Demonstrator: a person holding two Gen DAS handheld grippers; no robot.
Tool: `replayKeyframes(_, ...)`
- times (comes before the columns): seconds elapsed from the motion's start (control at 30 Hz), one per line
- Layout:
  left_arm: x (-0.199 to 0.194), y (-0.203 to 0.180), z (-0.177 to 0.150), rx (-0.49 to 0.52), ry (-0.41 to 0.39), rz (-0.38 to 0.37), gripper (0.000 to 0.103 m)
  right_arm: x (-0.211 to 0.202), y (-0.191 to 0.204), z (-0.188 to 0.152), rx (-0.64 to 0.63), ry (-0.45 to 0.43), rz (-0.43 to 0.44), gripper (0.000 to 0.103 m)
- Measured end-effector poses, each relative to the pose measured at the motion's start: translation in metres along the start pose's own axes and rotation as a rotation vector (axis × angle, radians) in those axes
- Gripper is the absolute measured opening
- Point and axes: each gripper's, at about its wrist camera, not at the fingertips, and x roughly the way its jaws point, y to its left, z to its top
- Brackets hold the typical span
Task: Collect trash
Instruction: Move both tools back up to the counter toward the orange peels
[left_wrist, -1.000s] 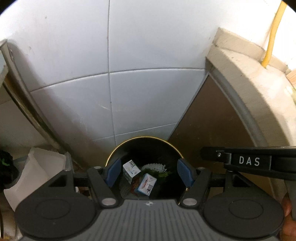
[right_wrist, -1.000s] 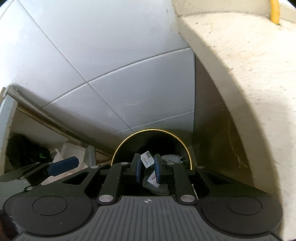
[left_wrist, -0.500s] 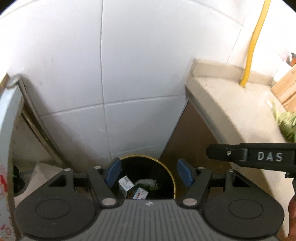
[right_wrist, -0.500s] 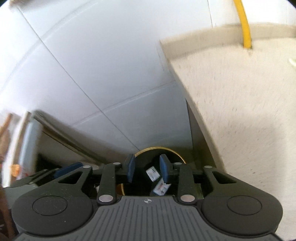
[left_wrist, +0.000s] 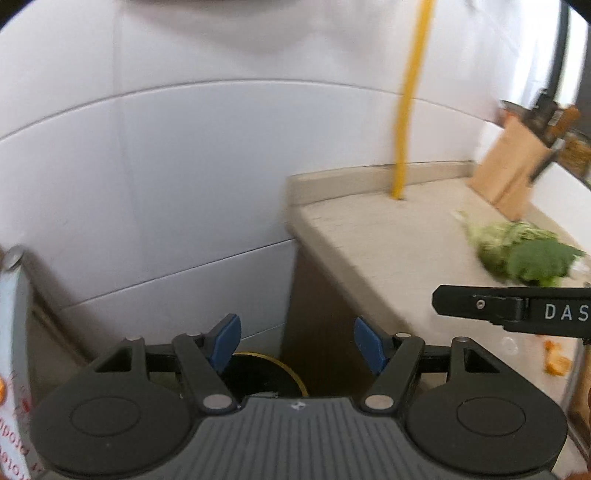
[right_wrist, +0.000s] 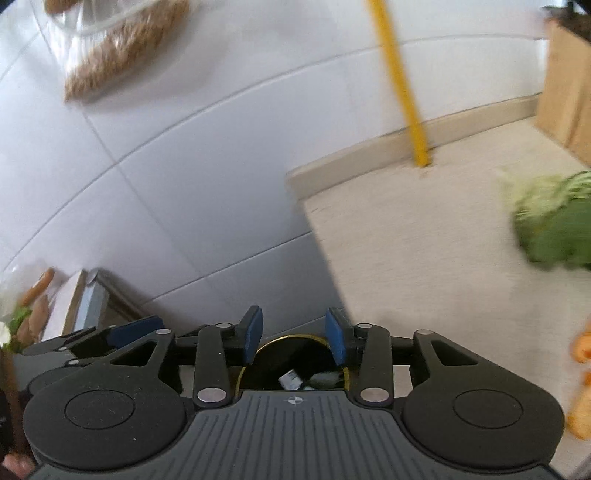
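A black trash bin with a gold rim stands on the floor beside the counter, far below both grippers; a small white carton lies inside it. The bin also shows in the left wrist view. My left gripper is open and empty, high above the bin. My right gripper is open and empty above the bin. Part of the right gripper shows in the left wrist view, over the counter. Orange scraps lie on the counter at the right.
Broccoli and leafy greens lie on the beige counter. A wooden knife block stands at the back right. A yellow pipe runs down the white tiled wall. A shelf edge sits at the lower left.
Both grippers have risen away from the bin, which now looks small and low. The right gripper's jaws have opened wider. The counter top with the greens has come into view.
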Motion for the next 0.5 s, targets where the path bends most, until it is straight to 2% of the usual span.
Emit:
replayKeyframes(0.13,-0.001,-0.028,0.005,0.074,-0.01,-0.069,0.068,-0.033,-0.024,-0.008,0.015,-0.073,-0.09,0.052)
replayKeyframes(0.5,0.013,-0.104,0.012,0.246,0.013,-0.239,0.069,-0.085,-0.098,-0.035,0.156,-0.12,-0.3,0.053)
